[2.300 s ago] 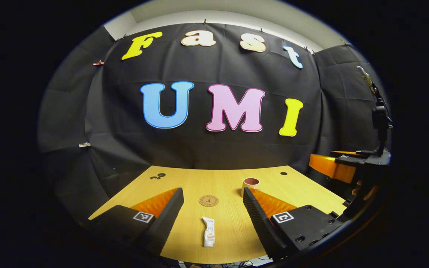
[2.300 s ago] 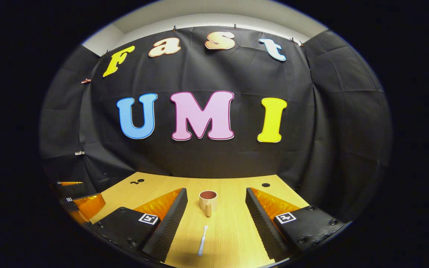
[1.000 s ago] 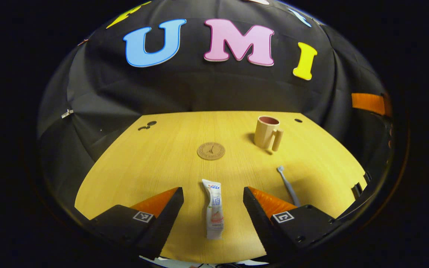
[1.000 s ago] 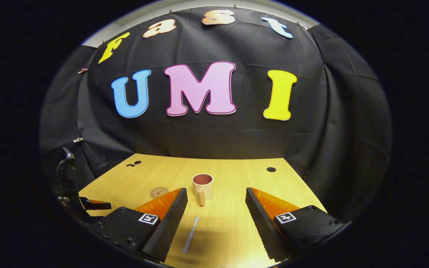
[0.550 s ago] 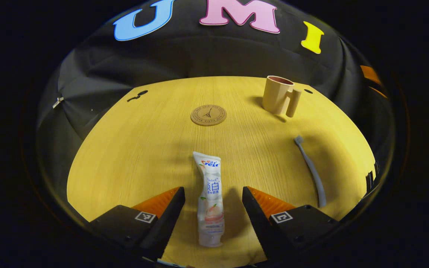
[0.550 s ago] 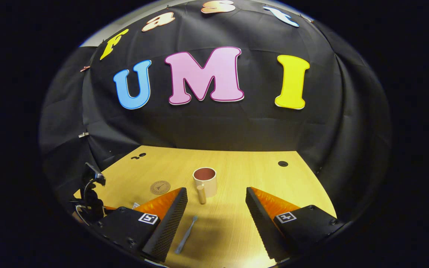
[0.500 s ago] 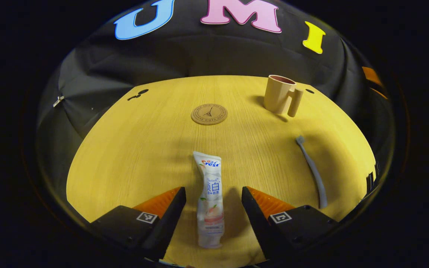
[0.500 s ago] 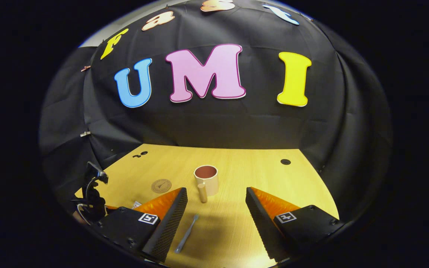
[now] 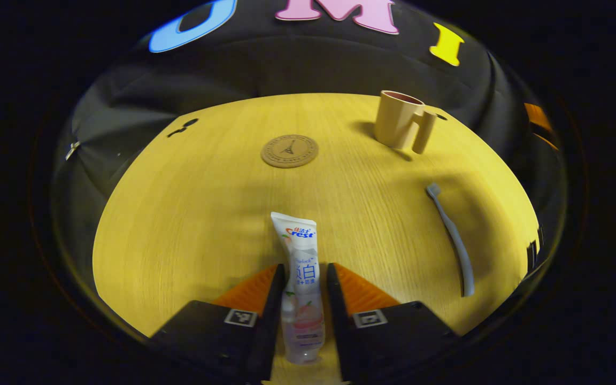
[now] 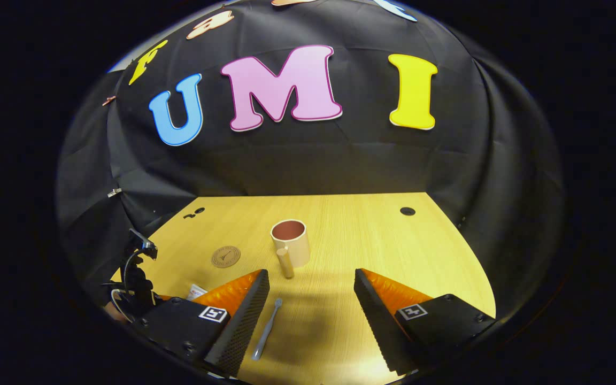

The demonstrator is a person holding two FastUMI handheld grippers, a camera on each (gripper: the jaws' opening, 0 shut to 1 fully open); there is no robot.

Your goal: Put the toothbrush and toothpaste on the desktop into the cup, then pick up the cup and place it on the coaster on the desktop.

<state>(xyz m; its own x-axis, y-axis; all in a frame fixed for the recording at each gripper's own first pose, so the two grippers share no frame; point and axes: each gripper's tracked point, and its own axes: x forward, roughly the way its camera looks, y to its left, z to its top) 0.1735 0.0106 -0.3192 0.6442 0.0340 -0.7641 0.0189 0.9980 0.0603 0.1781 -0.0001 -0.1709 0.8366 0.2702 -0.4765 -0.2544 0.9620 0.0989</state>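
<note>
A white toothpaste tube (image 9: 300, 251) lies flat on the wooden desktop (image 9: 179, 214), cap end toward the camera. My left gripper (image 9: 305, 267) is shut on its lower half, both fingers pressing its sides. The grey toothbrush (image 9: 452, 240) lies to the right, and a beige handled cup (image 9: 396, 120) stands upright beyond it. The round brown coaster (image 9: 289, 151) sits at centre, left of the cup. In the right gripper view, my right gripper (image 10: 312, 275) hovers open above the desk. The toothbrush (image 10: 266, 329) lies by its left finger, the cup (image 10: 293, 246) ahead, the coaster (image 10: 225, 256) to the left.
Black cloth walls close the desk's far and side edges. A small round hole (image 10: 407, 210) marks the desk's far right corner. The left device's dark rig and cable (image 10: 136, 275) stand at the desk's left front edge.
My left gripper tilted down over the toothpaste, then its fingers closed onto the tube. The right gripper tipped slightly down toward the desk and stayed open.
</note>
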